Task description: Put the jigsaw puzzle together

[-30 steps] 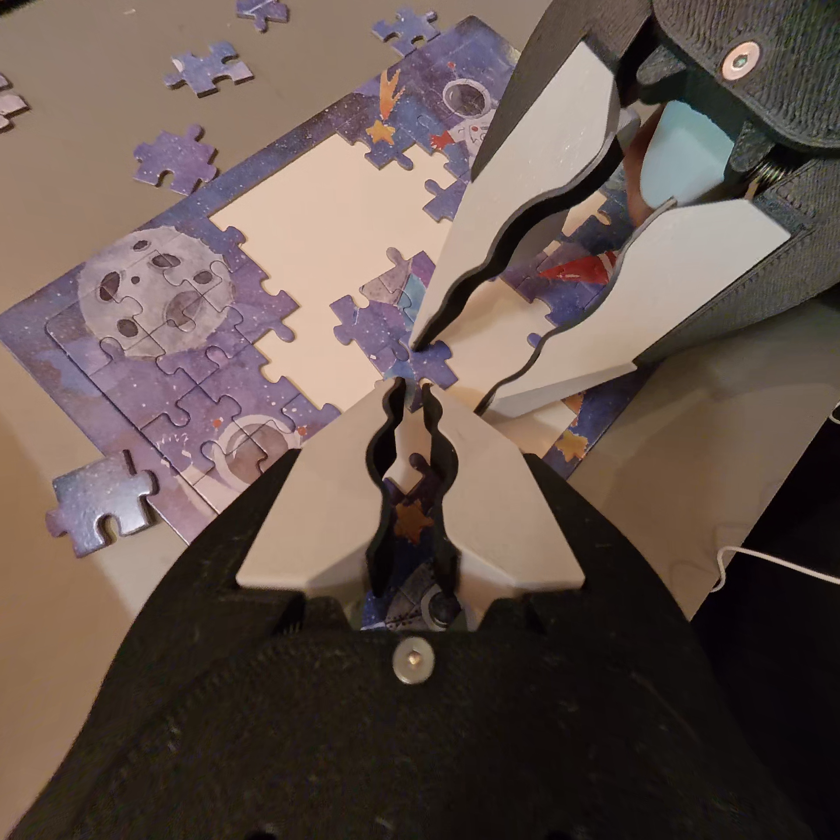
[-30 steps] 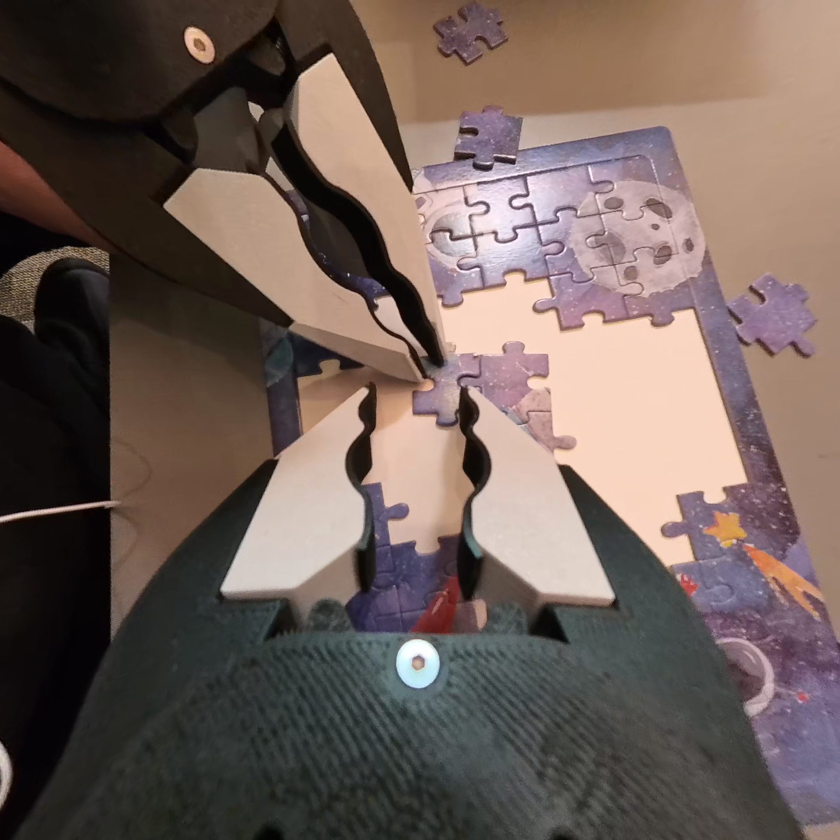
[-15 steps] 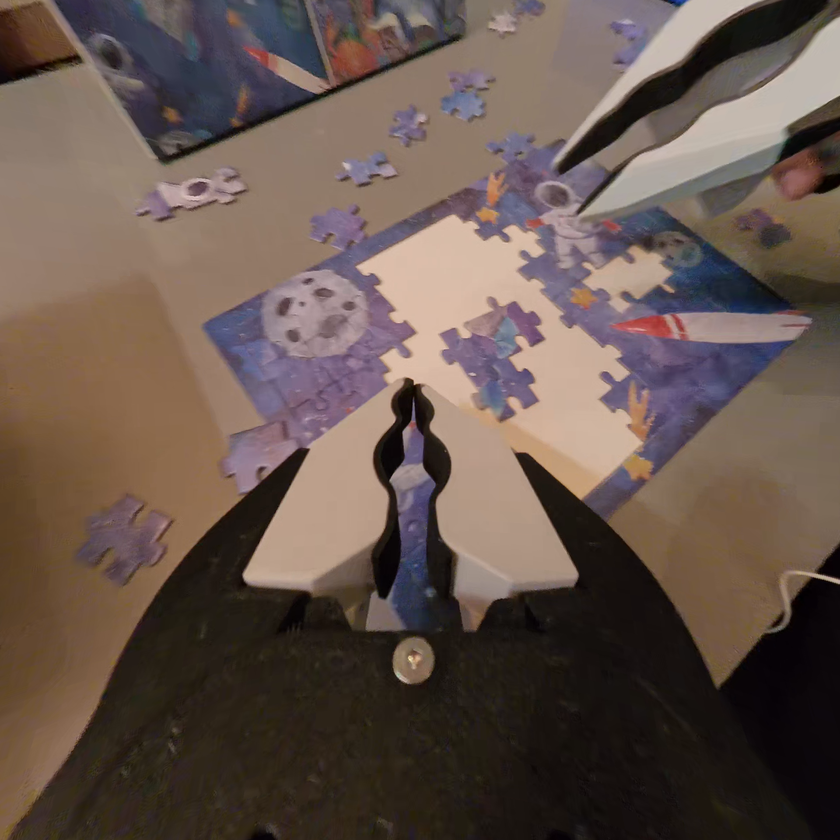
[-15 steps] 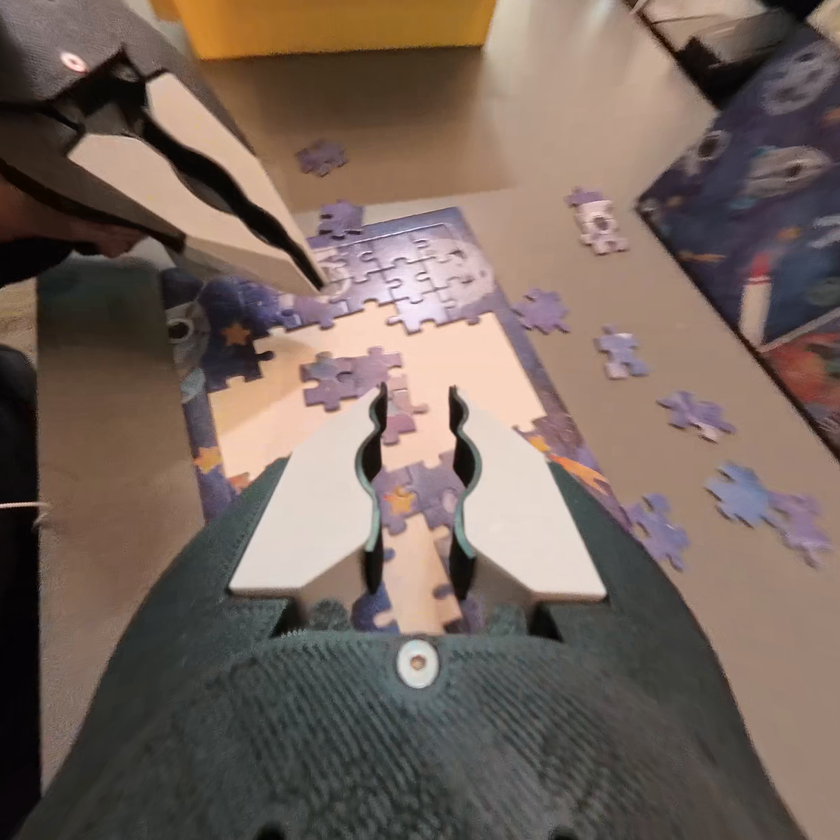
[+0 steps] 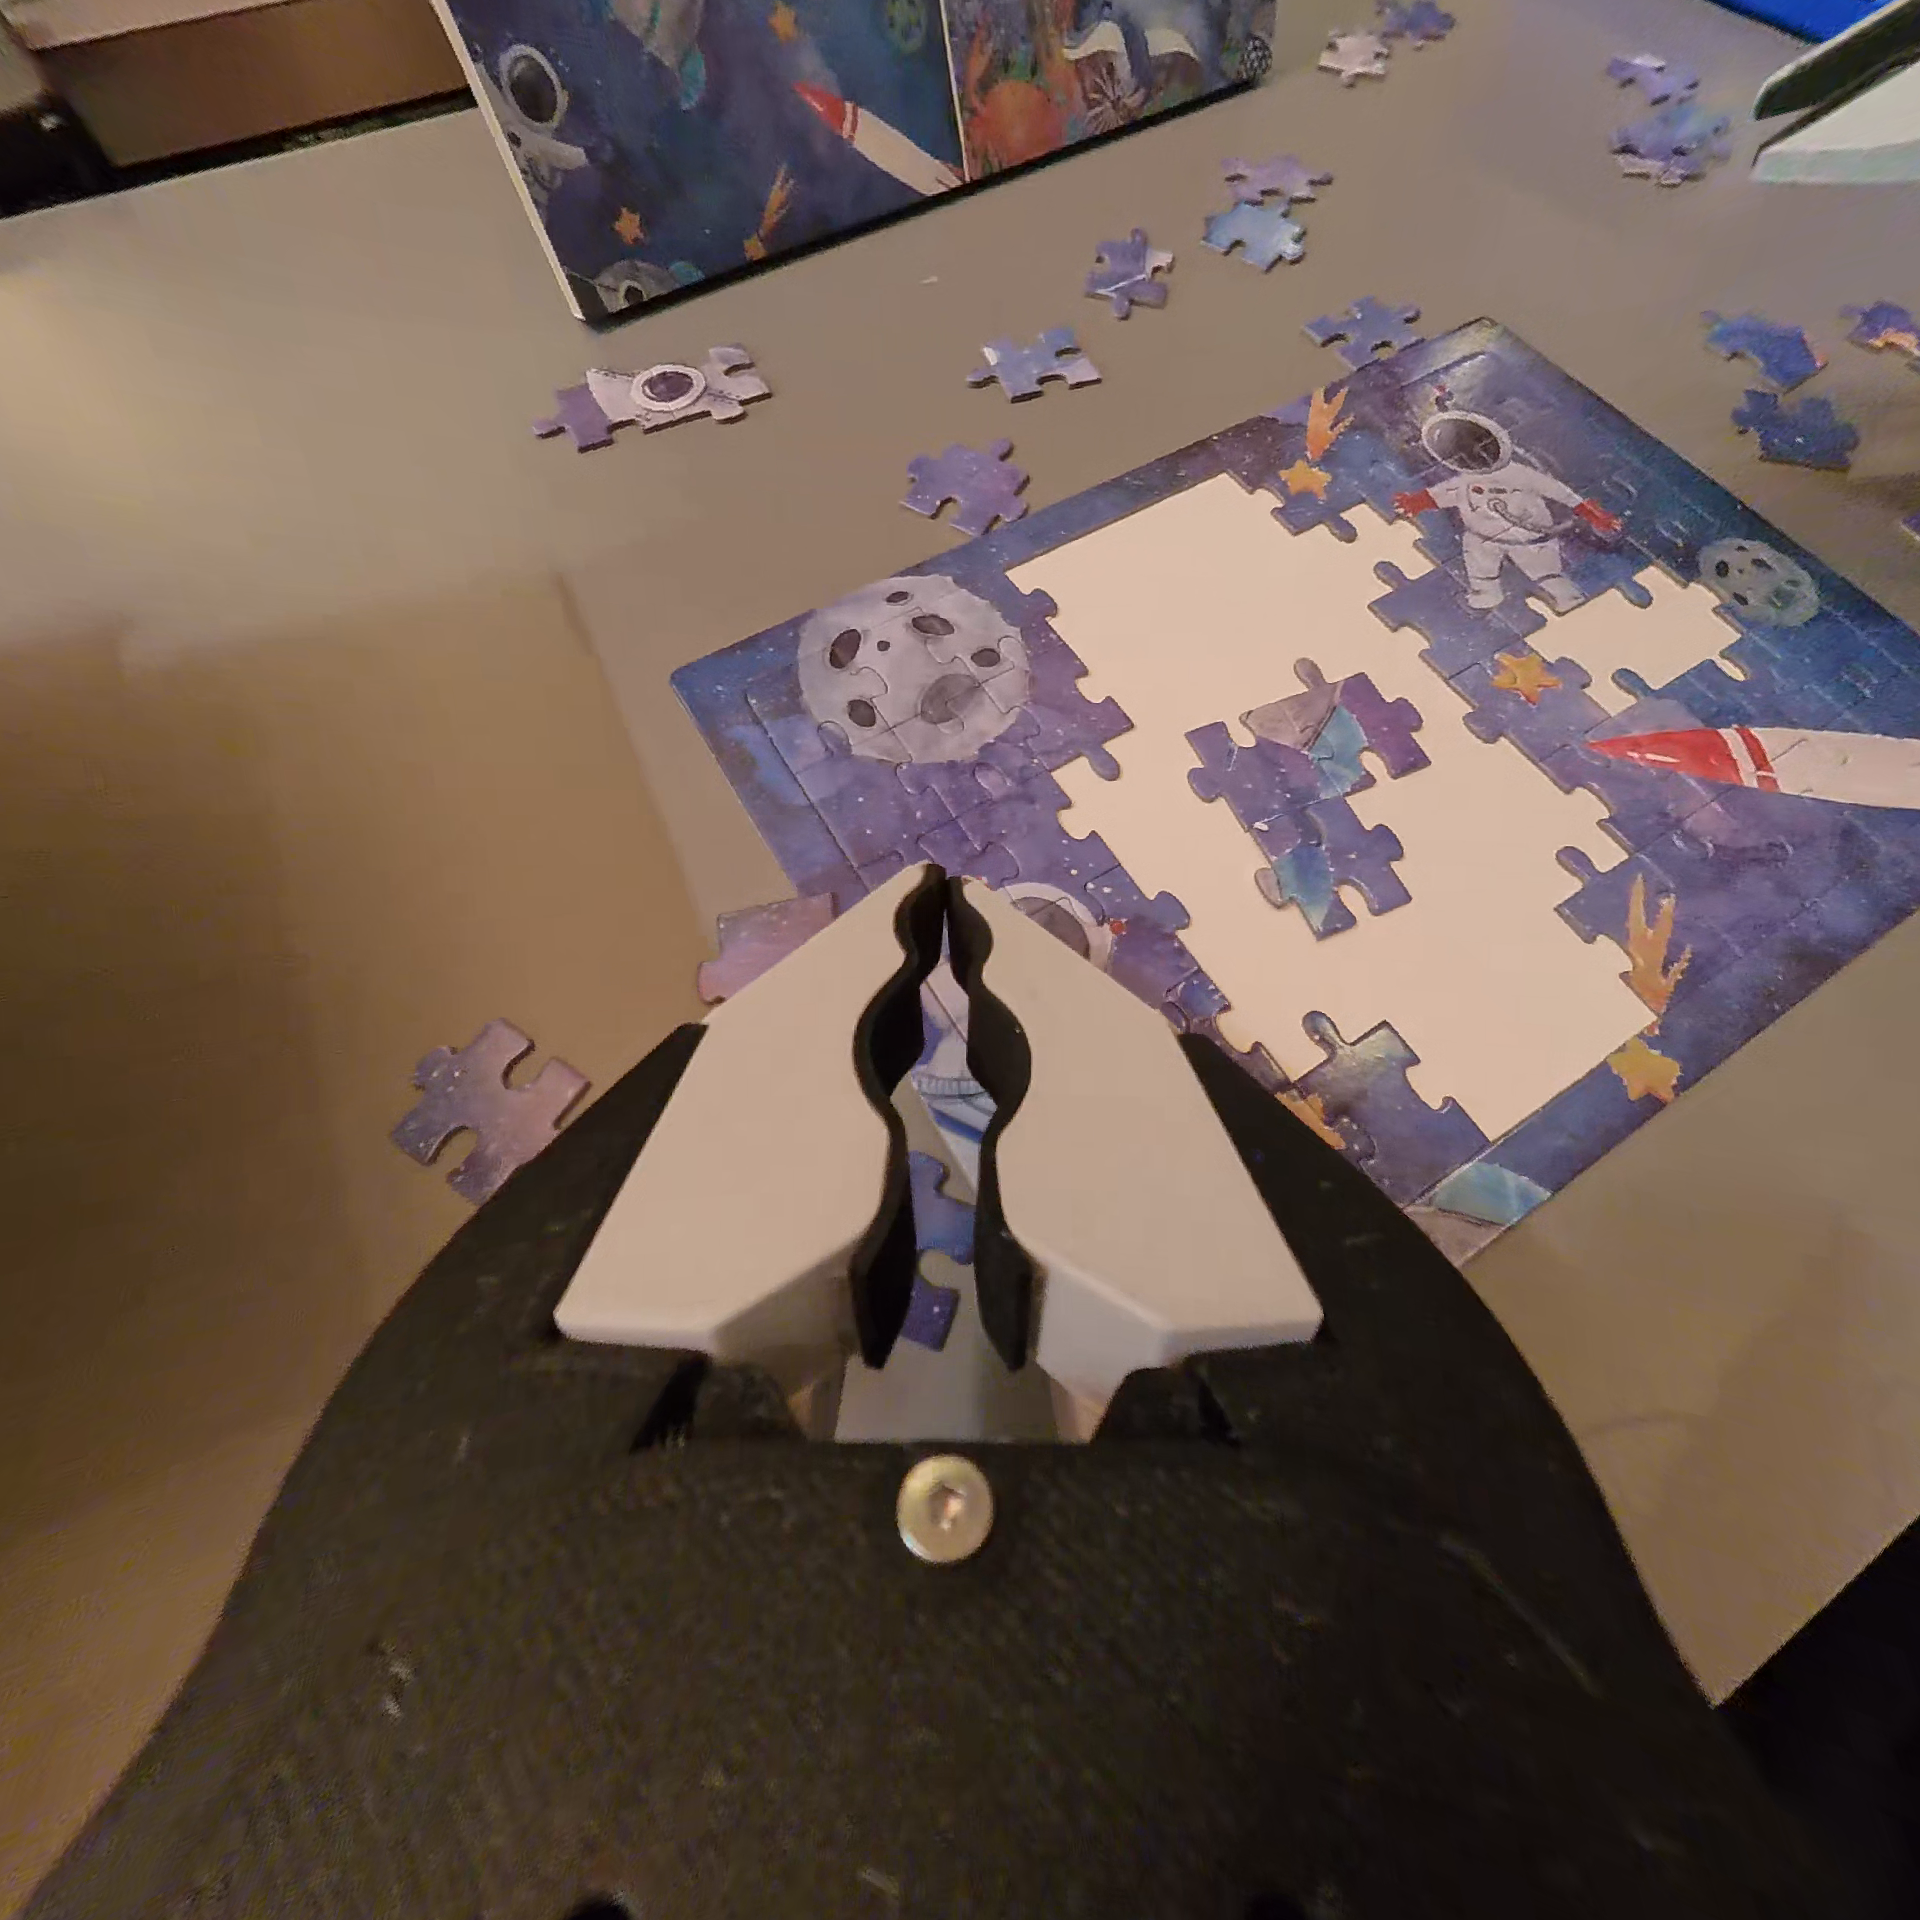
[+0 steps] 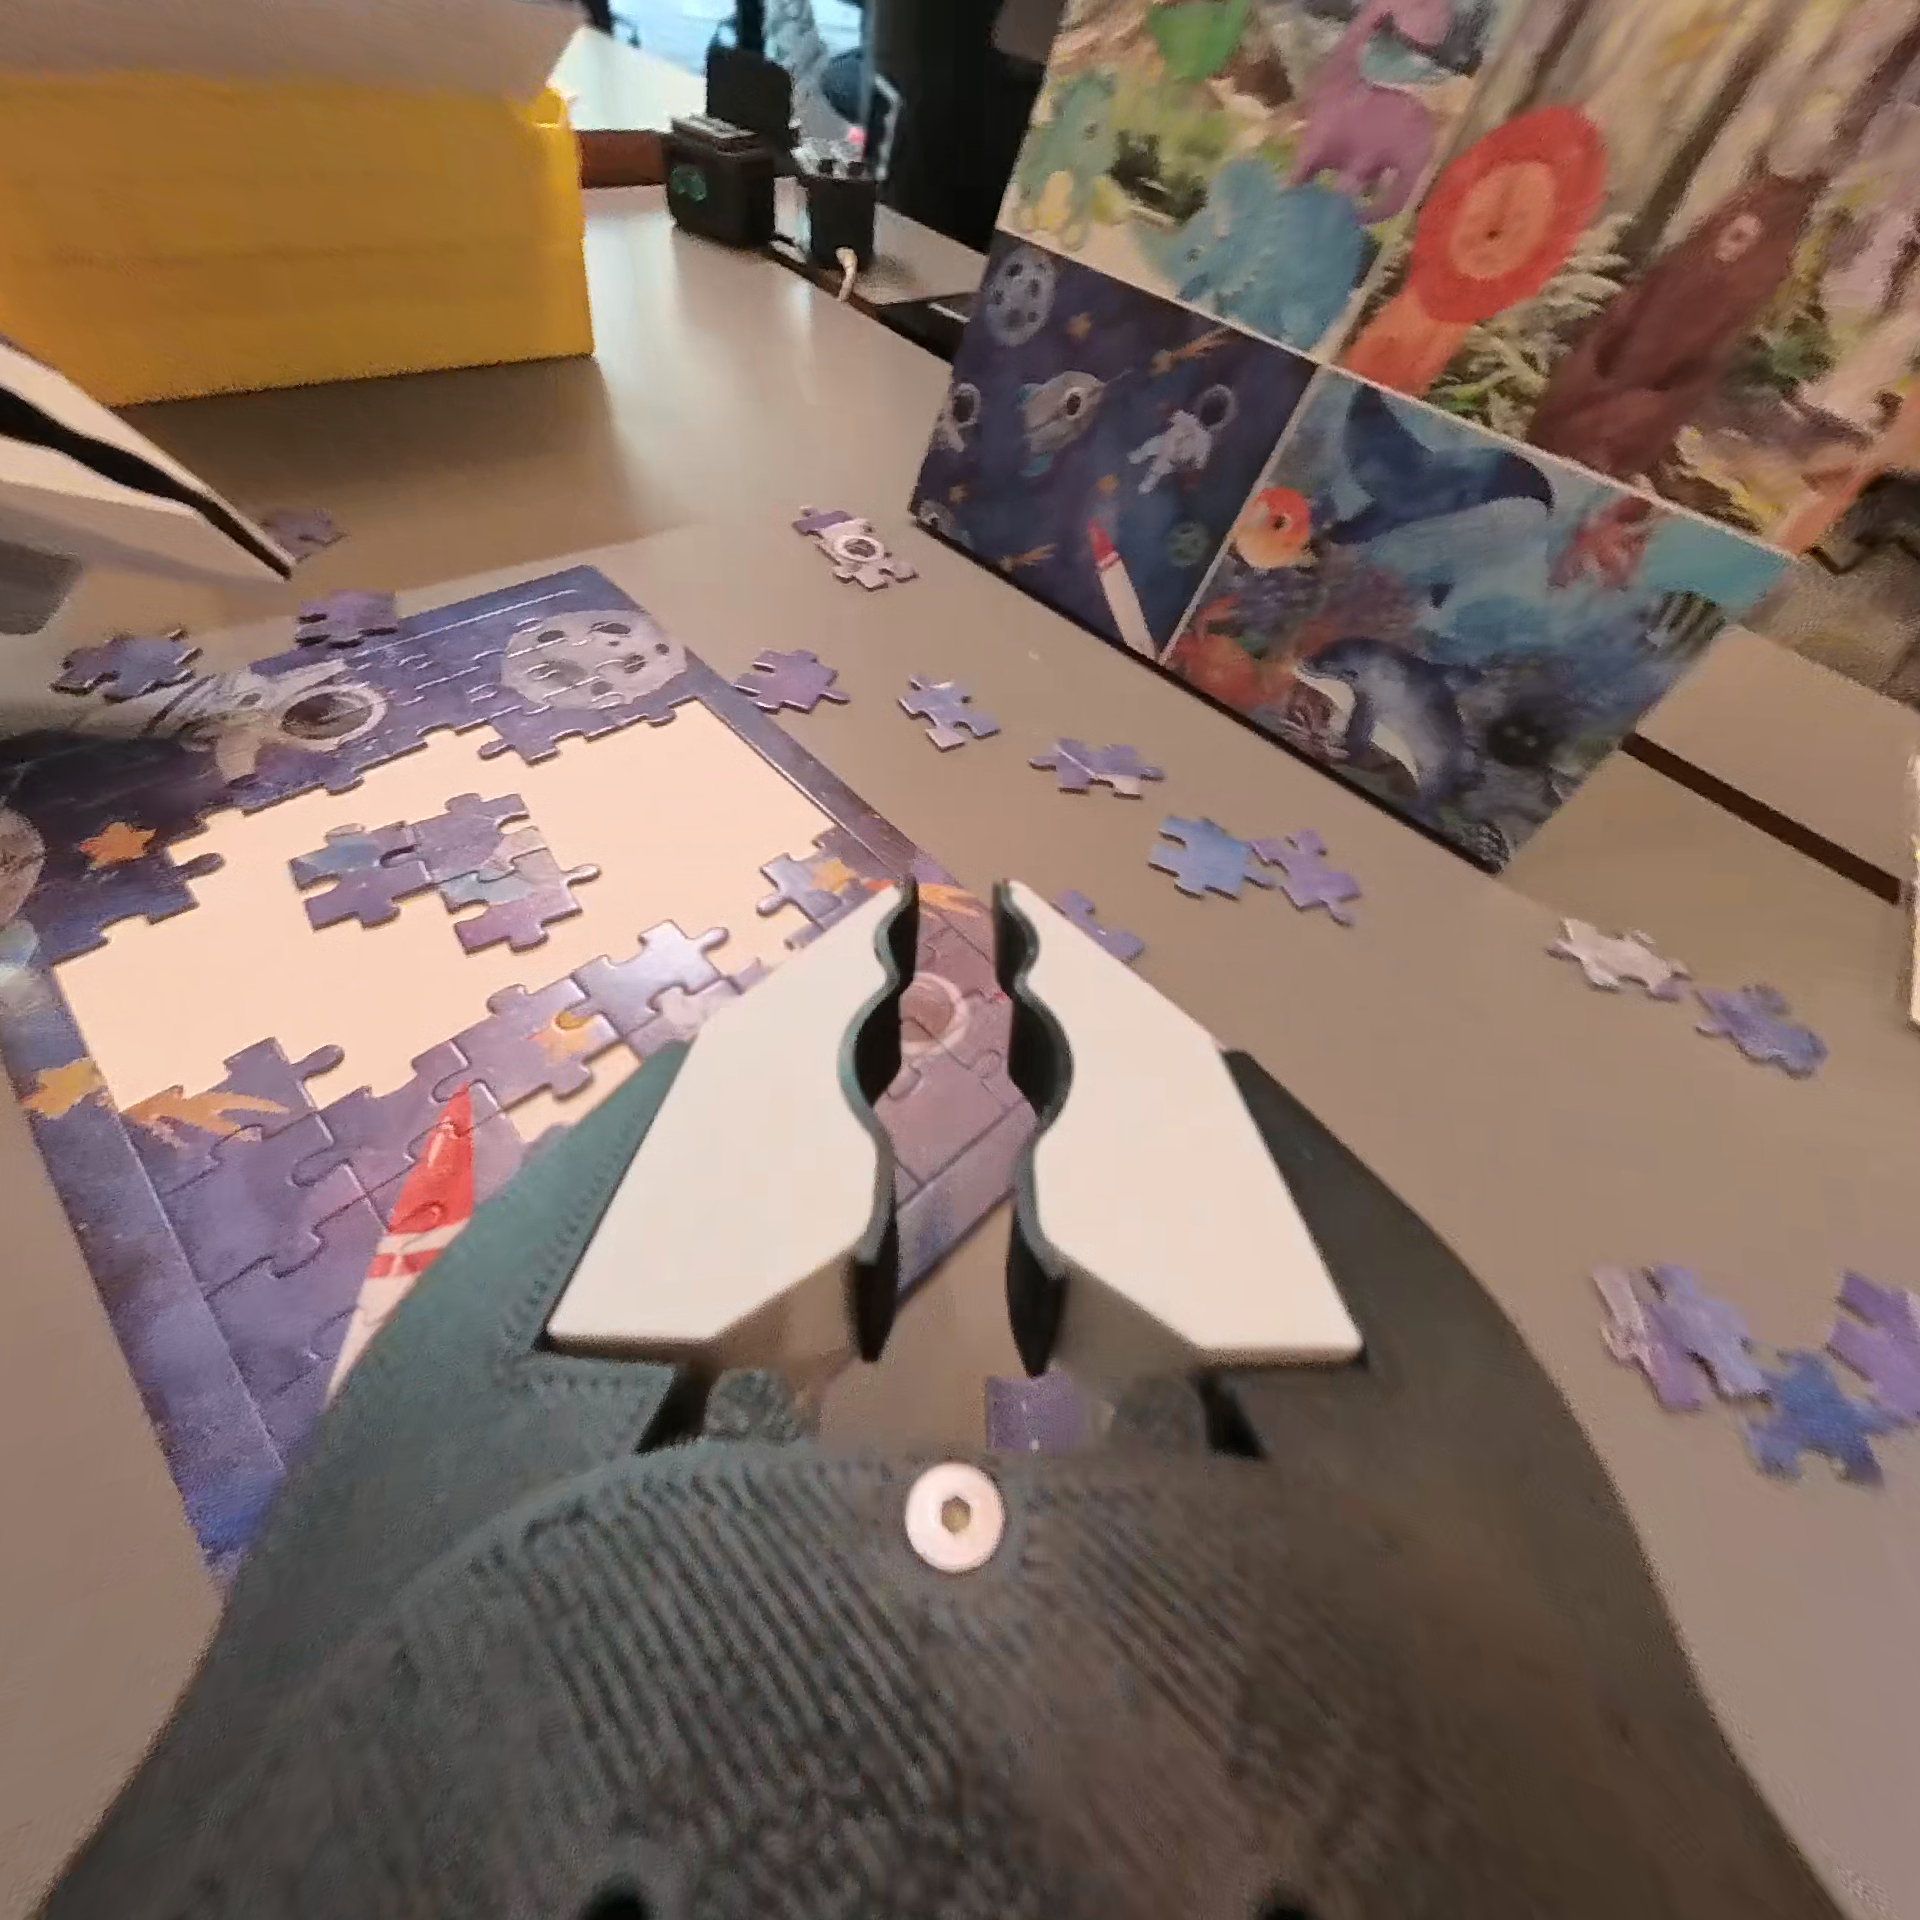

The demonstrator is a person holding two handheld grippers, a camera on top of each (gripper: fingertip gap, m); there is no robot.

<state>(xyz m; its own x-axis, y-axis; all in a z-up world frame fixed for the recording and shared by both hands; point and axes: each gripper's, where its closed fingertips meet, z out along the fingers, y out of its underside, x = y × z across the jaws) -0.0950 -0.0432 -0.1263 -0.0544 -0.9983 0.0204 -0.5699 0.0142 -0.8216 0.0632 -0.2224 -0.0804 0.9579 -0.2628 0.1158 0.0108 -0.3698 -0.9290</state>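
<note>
Left tongs (image 5: 943,881): tips closed together, nothing between them, held above the near-left part of the space puzzle (image 5: 914,790). Closest to them is the placed section under the grey moon (image 5: 912,665); a loose purple piece (image 5: 764,935) sits just left of the fingers, touching the puzzle frame edge, and another loose piece (image 5: 488,1107) lies farther left on the table (image 5: 312,727).

Right tongs (image 6: 954,902): slightly open, narrow gap, empty, pads not on anything. They hang over the puzzle's right border near the orange comet (image 6: 940,902); one loose piece (image 6: 1101,930) lies just right of the right finger.

Puzzle state: flat on the table, frame and outer rows mostly filled, big bare cream backing (image 5: 1164,613) in the middle, with a small joined cluster (image 5: 1314,800) lying loose on it. Astronaut (image 5: 1491,509) and red-and-white rocket (image 5: 1745,764) sections are placed.

Scattered pieces (image 6: 1236,857) lie on the table between the puzzle and an upright picture box (image 6: 1351,499) (space, sea, animal panels). Yellow box (image 6: 291,208) at far left of the right view.

Writing: none legible on the box, the puzzle or either tool.
</note>
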